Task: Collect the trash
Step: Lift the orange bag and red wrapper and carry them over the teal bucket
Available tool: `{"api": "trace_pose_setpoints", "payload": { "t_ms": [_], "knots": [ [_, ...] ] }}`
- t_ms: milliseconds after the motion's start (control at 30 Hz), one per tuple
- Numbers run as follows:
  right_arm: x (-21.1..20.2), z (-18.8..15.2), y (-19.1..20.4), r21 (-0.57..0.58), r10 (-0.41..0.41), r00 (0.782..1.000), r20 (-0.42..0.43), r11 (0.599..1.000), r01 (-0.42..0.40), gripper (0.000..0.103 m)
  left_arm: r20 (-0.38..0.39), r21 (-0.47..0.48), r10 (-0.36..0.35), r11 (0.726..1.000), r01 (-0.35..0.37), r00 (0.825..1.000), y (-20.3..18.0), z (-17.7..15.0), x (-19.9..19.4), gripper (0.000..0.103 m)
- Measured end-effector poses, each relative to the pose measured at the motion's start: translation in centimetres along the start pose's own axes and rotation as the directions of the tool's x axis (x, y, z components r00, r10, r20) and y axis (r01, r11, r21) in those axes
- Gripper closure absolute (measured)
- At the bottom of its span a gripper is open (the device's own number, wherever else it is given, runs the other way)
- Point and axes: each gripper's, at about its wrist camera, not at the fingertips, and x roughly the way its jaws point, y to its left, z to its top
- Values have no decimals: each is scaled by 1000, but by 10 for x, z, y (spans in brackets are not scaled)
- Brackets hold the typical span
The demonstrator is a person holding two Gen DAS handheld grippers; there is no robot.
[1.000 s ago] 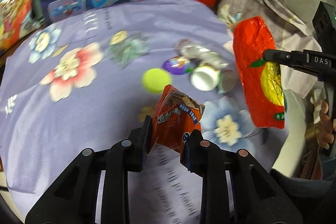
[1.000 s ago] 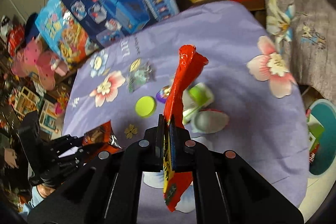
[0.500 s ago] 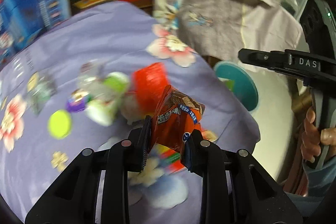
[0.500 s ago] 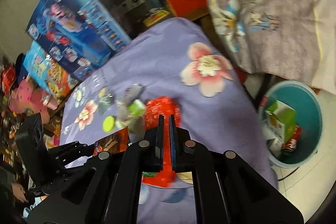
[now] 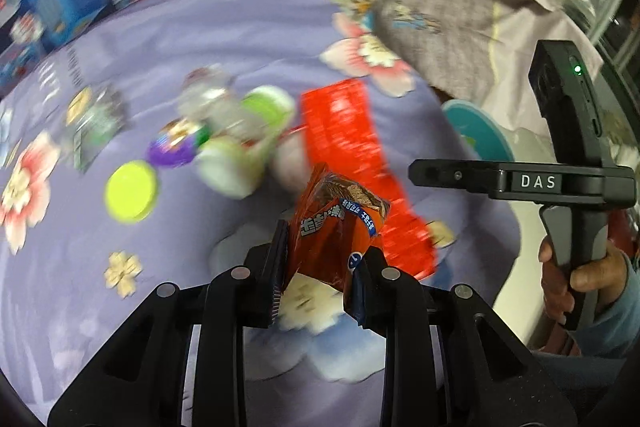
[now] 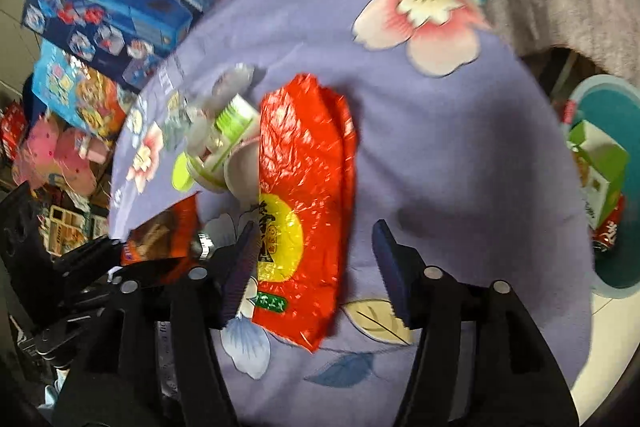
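Your right tongs (image 6: 312,267) are opening, red foil bag (image 6: 304,187) loose between them; teal bin (image 6: 612,187) lies to their right. Left tongs (image 5: 320,267) pinch orange snack wrapper (image 5: 336,227).

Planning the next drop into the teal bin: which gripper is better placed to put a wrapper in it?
Left. The left gripper is clamped on the orange snack wrapper, ready to carry. The right gripper is opening, its red packet lying loose on the purple cloth. The teal bin sits beyond the table edge.

Left gripper (image 5: 320,267) clamps an orange snack wrapper (image 5: 336,227) above the purple floral cloth (image 5: 240,27) — red bag (image 5: 352,147) lies beyond.
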Motion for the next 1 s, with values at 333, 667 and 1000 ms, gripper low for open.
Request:
{"api": "trace_pose_setpoints", "payload": {
  "t_ms": [333,667,1000],
  "knots": [
    [55,3,40,-41,-159,985,-73,987,156,25,25,-122,-4,993,7,1000,66,-25,-13,75],
    [84,1,74,-166,-345,938,-35,928,335,21,32,-156,-26,987,31,999,83,-37,-13,75],
    [42,6,46,-93,-231,973,-2,969,230,86,29,-136,-25,990,28,999,71,-29,-11,75]
  ]
}}
